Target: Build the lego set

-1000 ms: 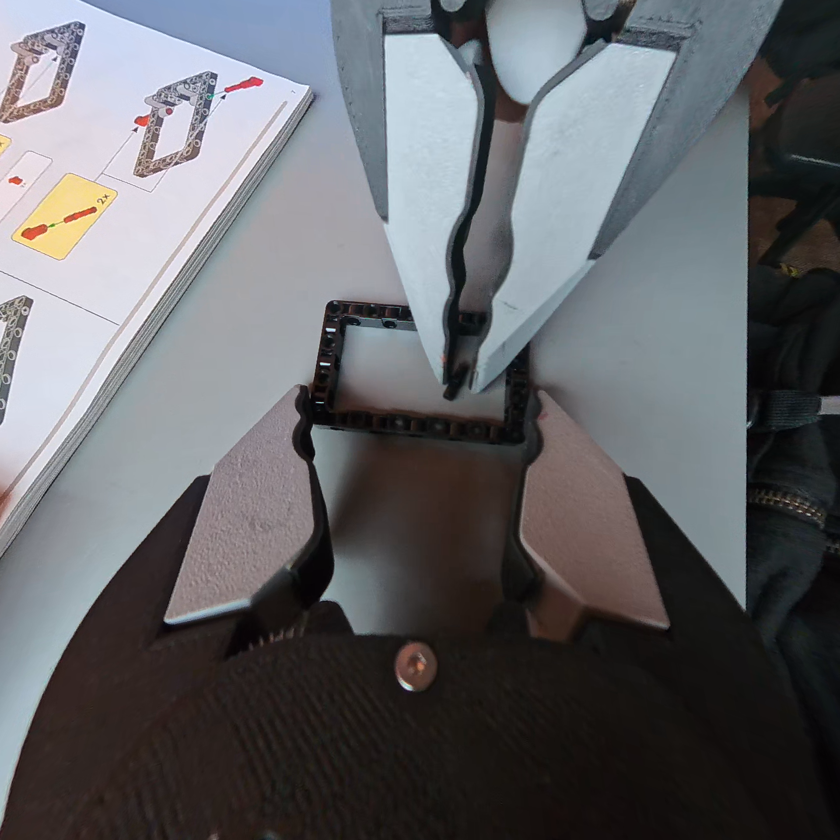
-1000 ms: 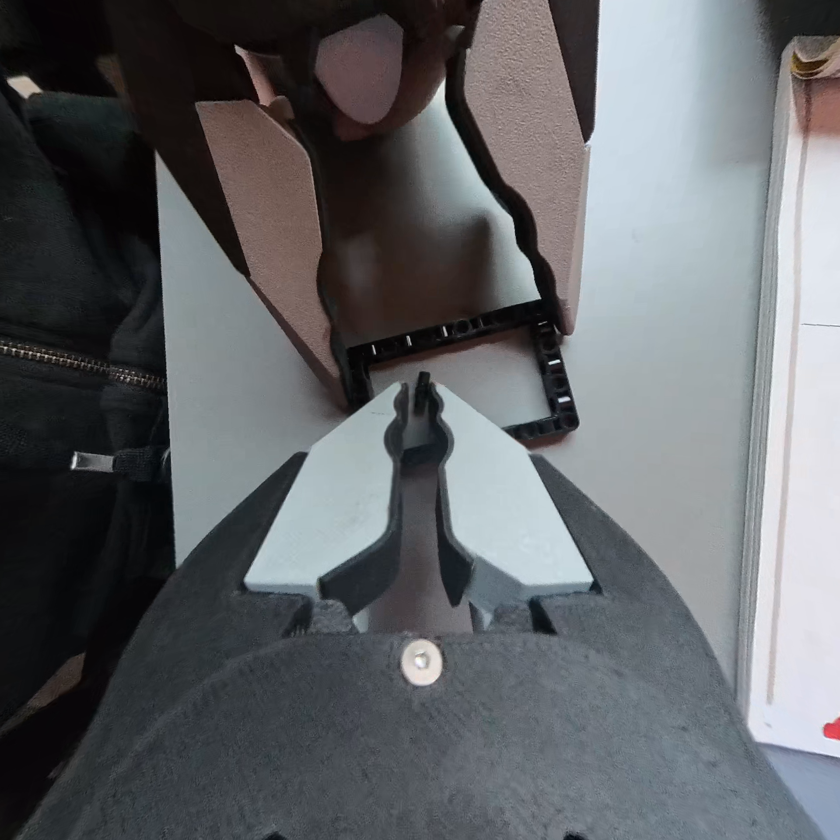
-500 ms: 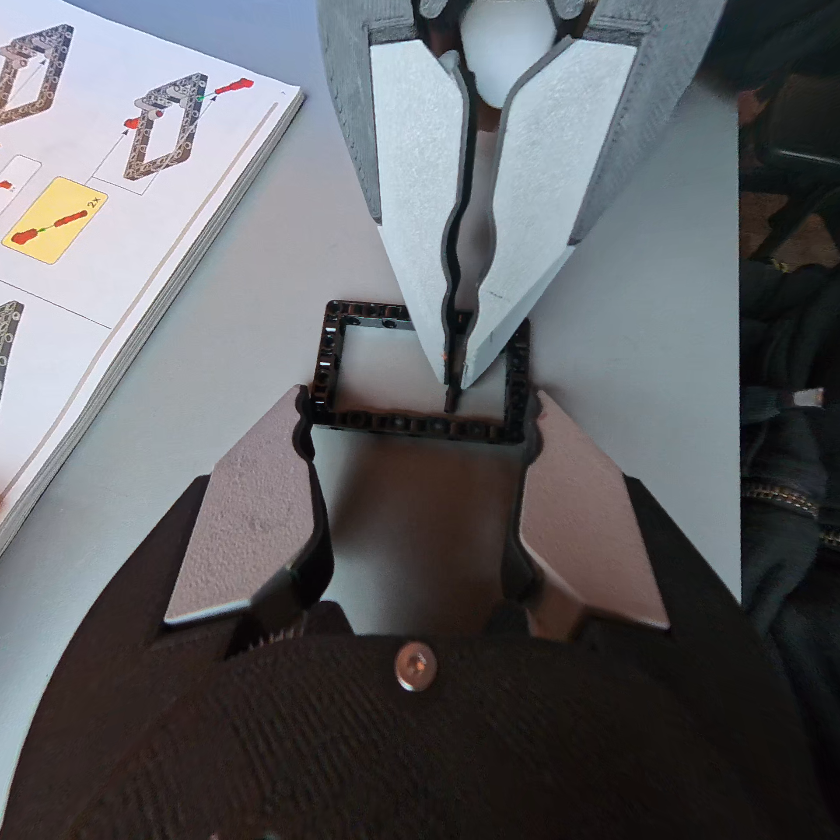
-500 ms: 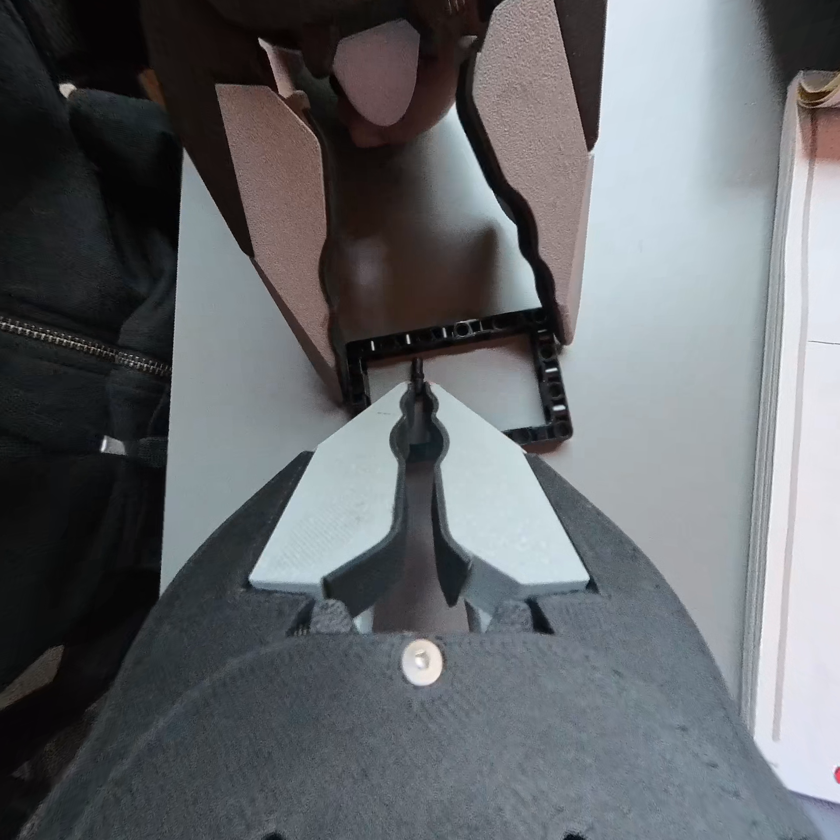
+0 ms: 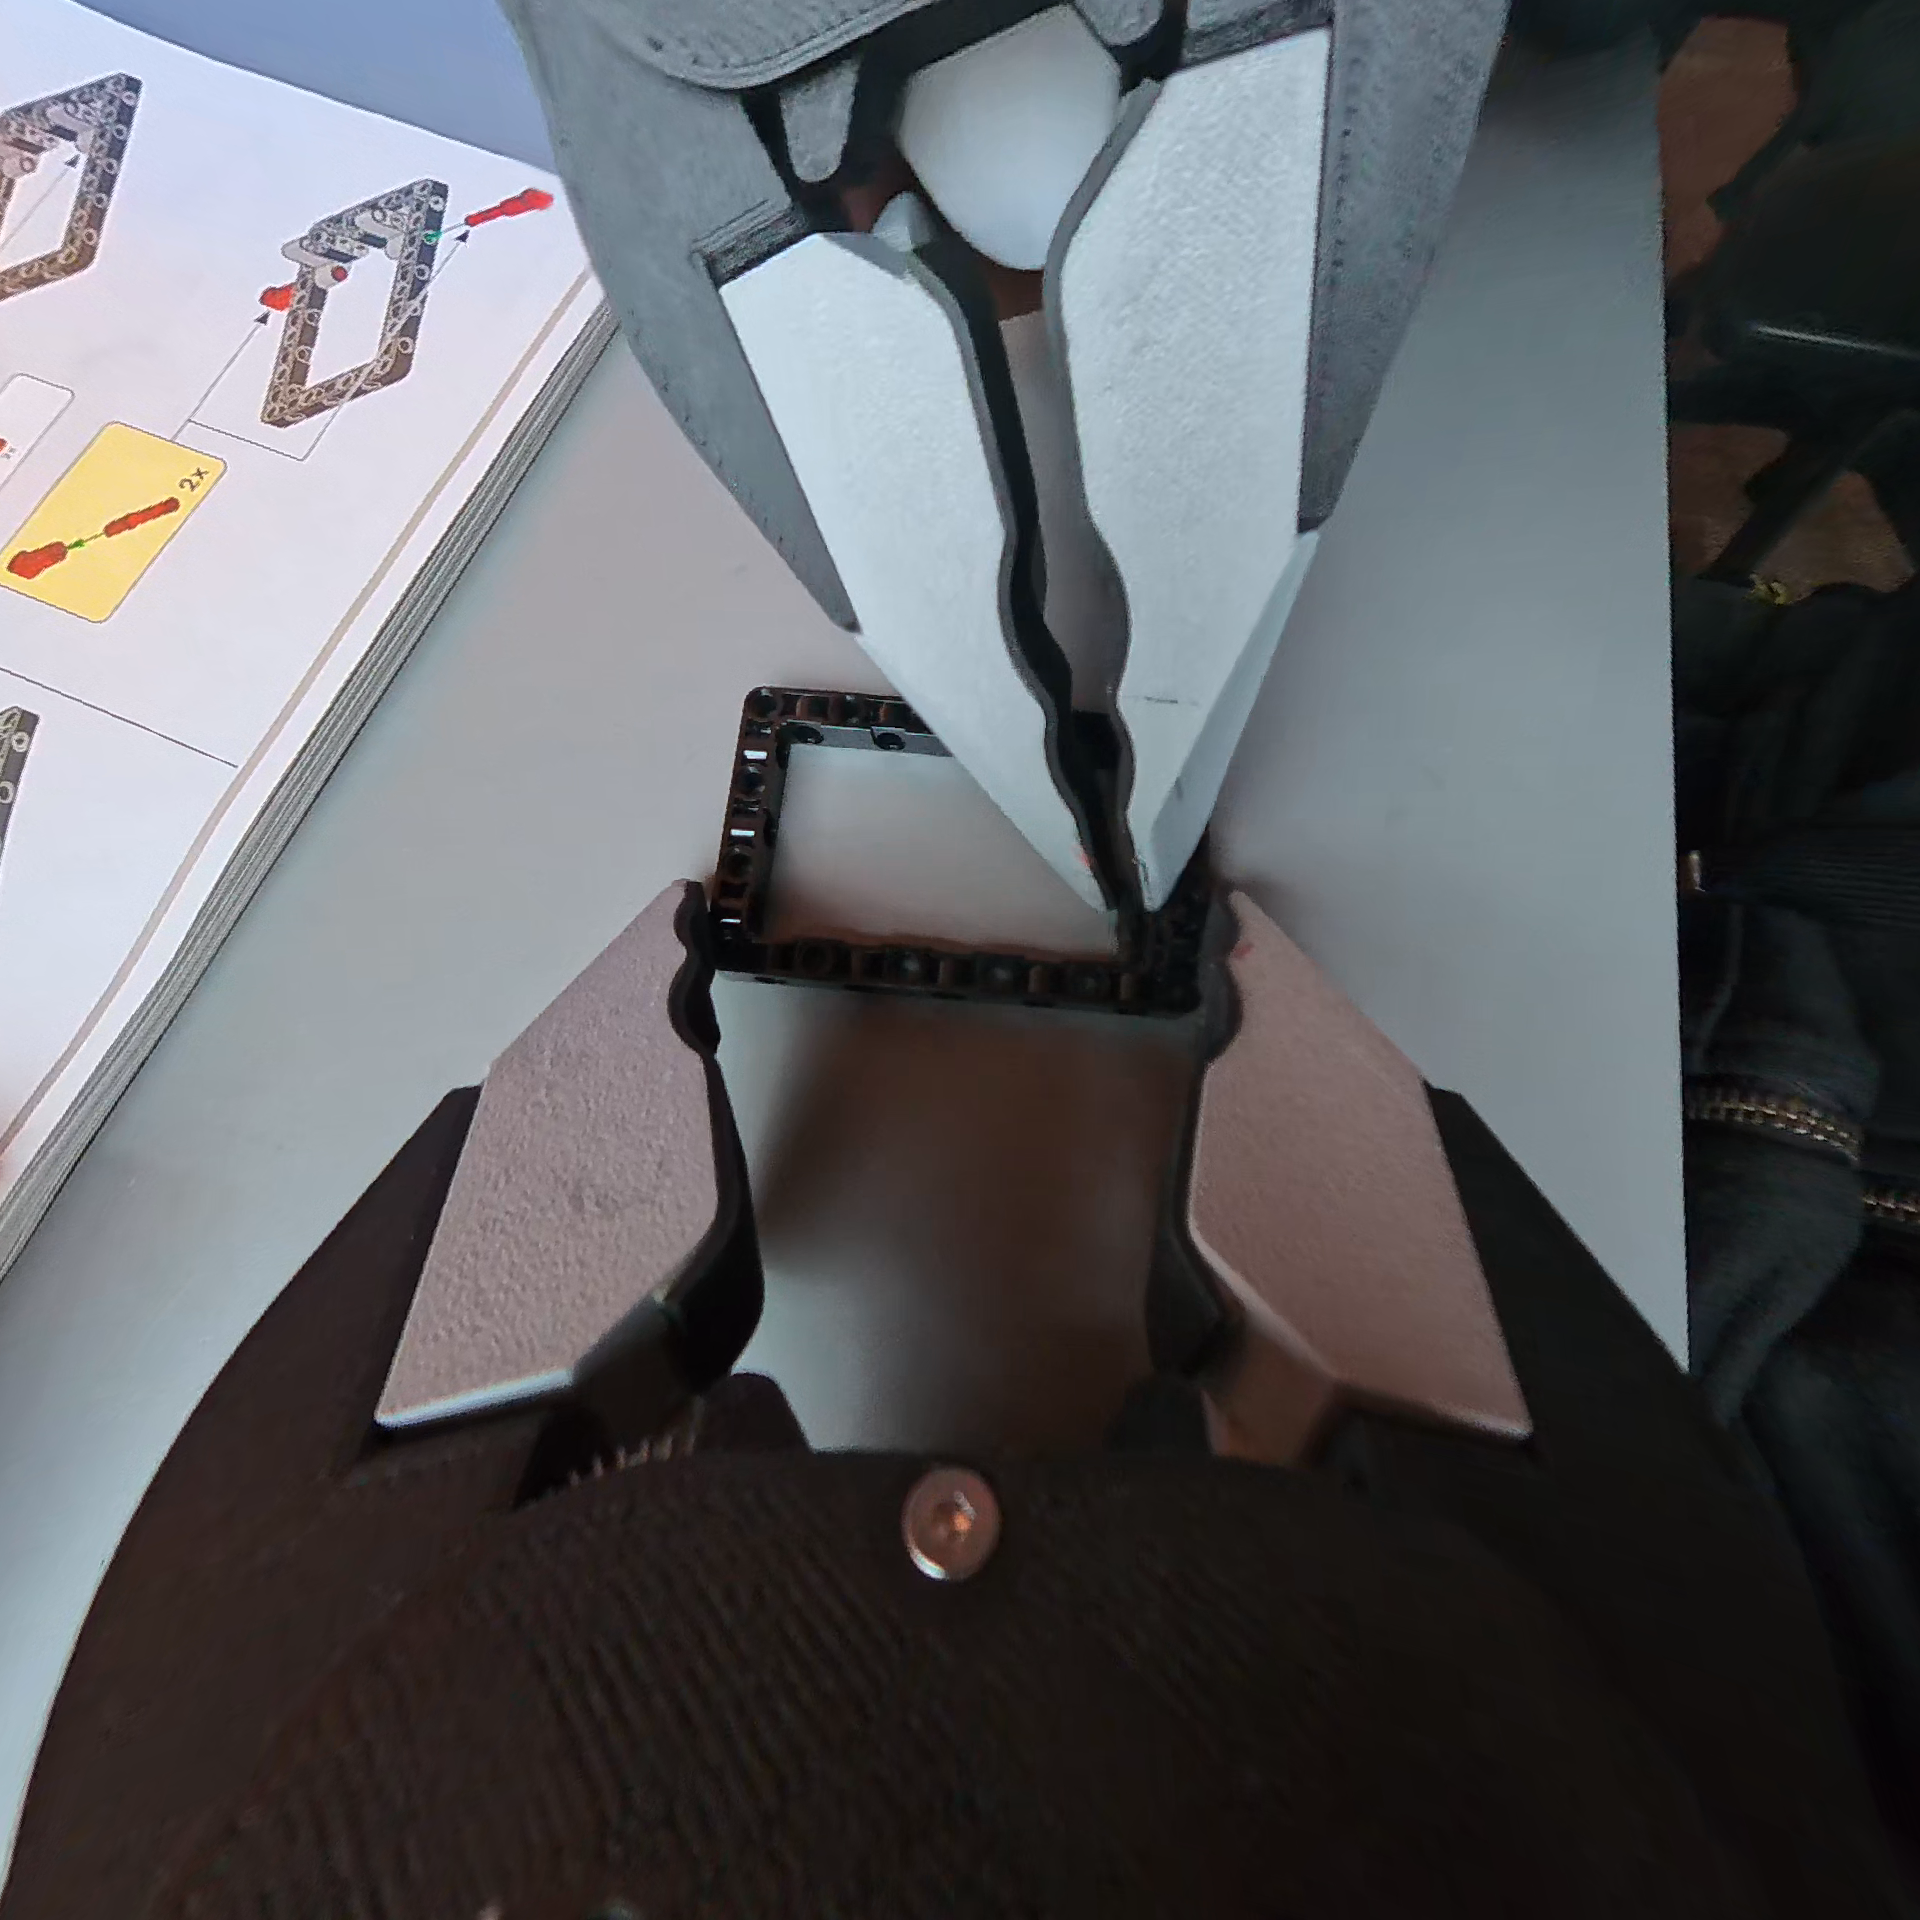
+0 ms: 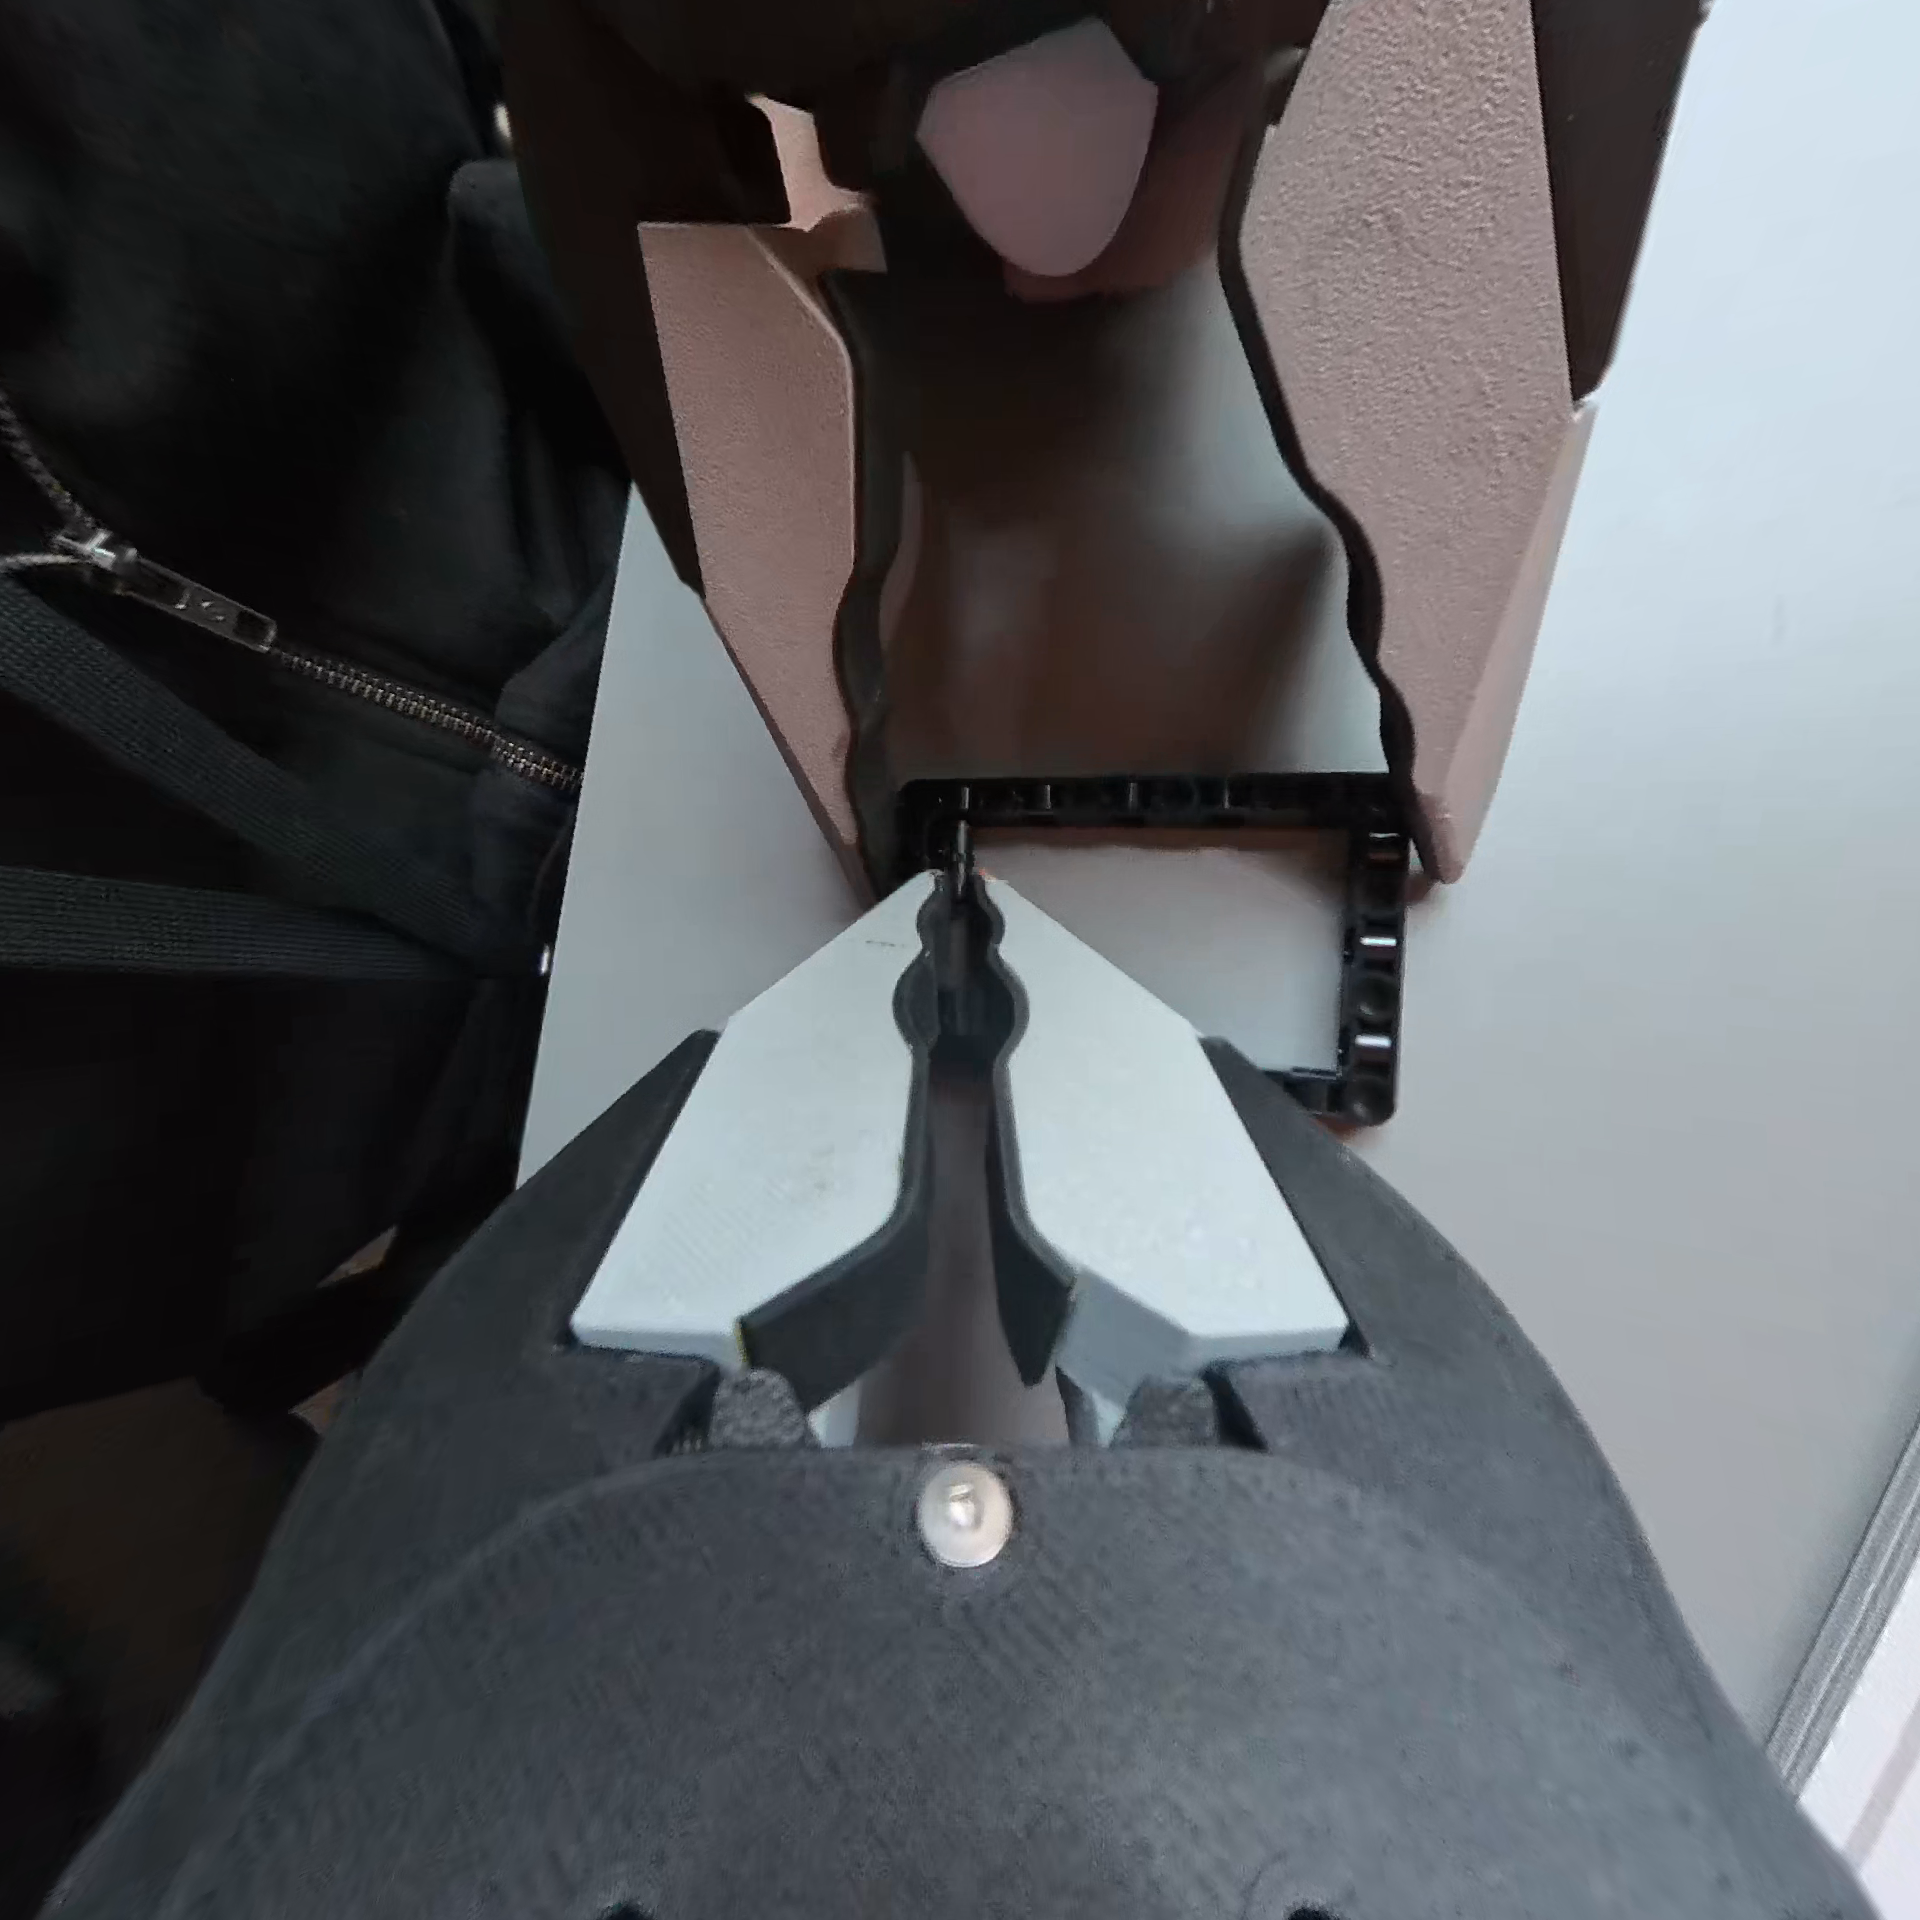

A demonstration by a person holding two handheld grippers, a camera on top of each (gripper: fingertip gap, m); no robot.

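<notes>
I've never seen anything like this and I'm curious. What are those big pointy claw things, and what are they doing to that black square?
Those claws are two hand-held grippers; a person squeezes one in each hand. Each carries a camera looking along its own fingers, so each picture shows one gripper up close and the other facing it.

The left gripper, with pinkish-brown fingers, clamps the black Lego frame from both sides to keep it steady on the grey table. The right gripper, with pale blue-grey fingers, pinches a small black pin and holds its tip at a corner of the frame, probably to push it into a hole.

The instruction booklet lies open beside them. The dark cloth with a zip is the person's jacket.
</notes>
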